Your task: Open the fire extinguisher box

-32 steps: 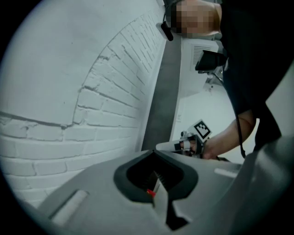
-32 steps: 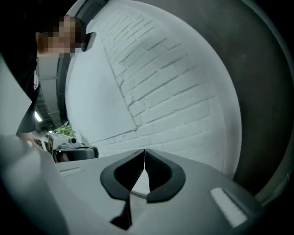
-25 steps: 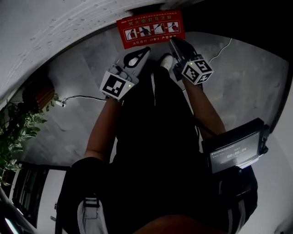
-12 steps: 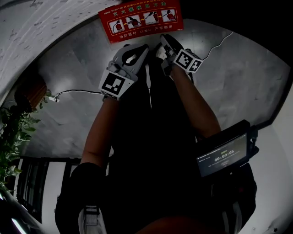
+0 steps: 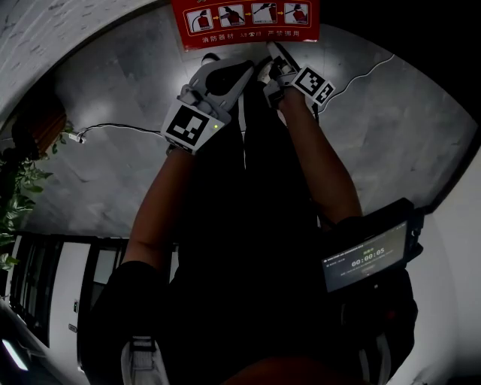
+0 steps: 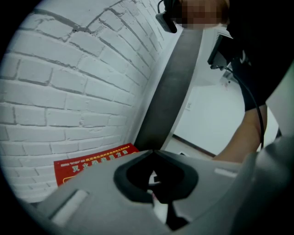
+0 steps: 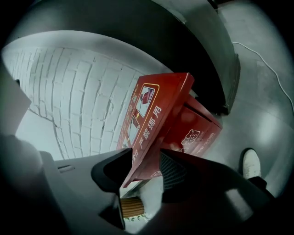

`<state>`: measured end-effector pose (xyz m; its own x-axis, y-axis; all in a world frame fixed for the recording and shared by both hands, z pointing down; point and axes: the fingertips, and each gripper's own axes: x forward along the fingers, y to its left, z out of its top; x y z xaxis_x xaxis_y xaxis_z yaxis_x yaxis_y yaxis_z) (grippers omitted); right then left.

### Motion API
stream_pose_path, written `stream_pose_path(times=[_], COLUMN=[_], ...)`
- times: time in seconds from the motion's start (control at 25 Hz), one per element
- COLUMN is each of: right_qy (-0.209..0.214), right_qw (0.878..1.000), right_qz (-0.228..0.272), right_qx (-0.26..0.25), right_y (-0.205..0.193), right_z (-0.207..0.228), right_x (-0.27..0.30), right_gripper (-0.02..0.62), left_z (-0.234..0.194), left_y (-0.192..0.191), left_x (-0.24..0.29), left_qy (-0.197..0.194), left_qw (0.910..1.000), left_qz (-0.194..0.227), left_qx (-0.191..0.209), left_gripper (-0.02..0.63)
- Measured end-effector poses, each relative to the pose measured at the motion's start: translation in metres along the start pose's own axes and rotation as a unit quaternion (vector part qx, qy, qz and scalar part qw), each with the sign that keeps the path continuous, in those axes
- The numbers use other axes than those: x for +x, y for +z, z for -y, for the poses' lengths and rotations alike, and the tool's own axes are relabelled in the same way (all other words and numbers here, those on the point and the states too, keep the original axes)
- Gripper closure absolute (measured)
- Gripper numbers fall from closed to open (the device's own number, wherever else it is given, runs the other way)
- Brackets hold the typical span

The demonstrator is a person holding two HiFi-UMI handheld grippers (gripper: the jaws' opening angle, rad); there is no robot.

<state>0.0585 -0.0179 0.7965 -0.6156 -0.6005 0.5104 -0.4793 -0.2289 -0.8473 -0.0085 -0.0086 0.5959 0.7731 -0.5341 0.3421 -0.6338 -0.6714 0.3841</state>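
Note:
The red fire extinguisher box [image 7: 198,129] stands against a white brick wall, its lid [image 7: 151,114] swung up and tilted. In the head view the lid's pictogram face [image 5: 244,19] sits at the top edge. My right gripper [image 7: 147,163] reaches the lid's lower edge. Its jaws are opening, the lid's edge lies between them, and the ribbed pad [image 7: 173,170] stands off it. My left gripper [image 5: 218,75] hovers just left of it, below the lid. In the left gripper view its tips [image 6: 154,152] meet with nothing between them, and the red lid [image 6: 92,163] shows beyond.
White brick wall [image 6: 69,82] stands behind the box and a grey stone floor [image 5: 406,128] lies around it. A cable [image 5: 113,128] runs over the floor, and a plant [image 5: 19,195] stands at left. A white shoe [image 7: 251,164] is near the box. A timer screen [image 5: 366,259] hangs at the person's right hip.
Both grippers have moved forward toward the red lid, which now sits at the head view's top edge. The right gripper has turned so its marker cube looks smaller.

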Motion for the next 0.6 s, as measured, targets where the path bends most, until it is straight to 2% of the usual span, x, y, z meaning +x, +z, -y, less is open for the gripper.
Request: stream_pose_path(times=[0.32, 0.4, 0.6], right_qy=[0.007, 0.009, 0.023], right_qw=[0.997, 0.997, 0.997], right_qz=[0.011, 0.011, 0.016], right_qx=[0.071, 0.073, 0.076], right_y=[0.003, 0.004, 0.004], right_z=[0.015, 0.016, 0.011], right_x=[0.015, 0.015, 0.010], right_gripper=[0.429, 0.482, 0.494], left_z=[0.009, 0.012, 0.016], left_y=[-0.006, -0.004, -0.006], left_x=[-0.001, -0.001, -0.004], left_qy=[-0.005, -0.005, -0.008], left_qw=[0.9999, 0.9999, 0.9999], left_qz=[0.002, 0.002, 0.005], left_qx=[-0.009, -0.013, -0.005], left_gripper=[0.603, 0.603, 0.603])
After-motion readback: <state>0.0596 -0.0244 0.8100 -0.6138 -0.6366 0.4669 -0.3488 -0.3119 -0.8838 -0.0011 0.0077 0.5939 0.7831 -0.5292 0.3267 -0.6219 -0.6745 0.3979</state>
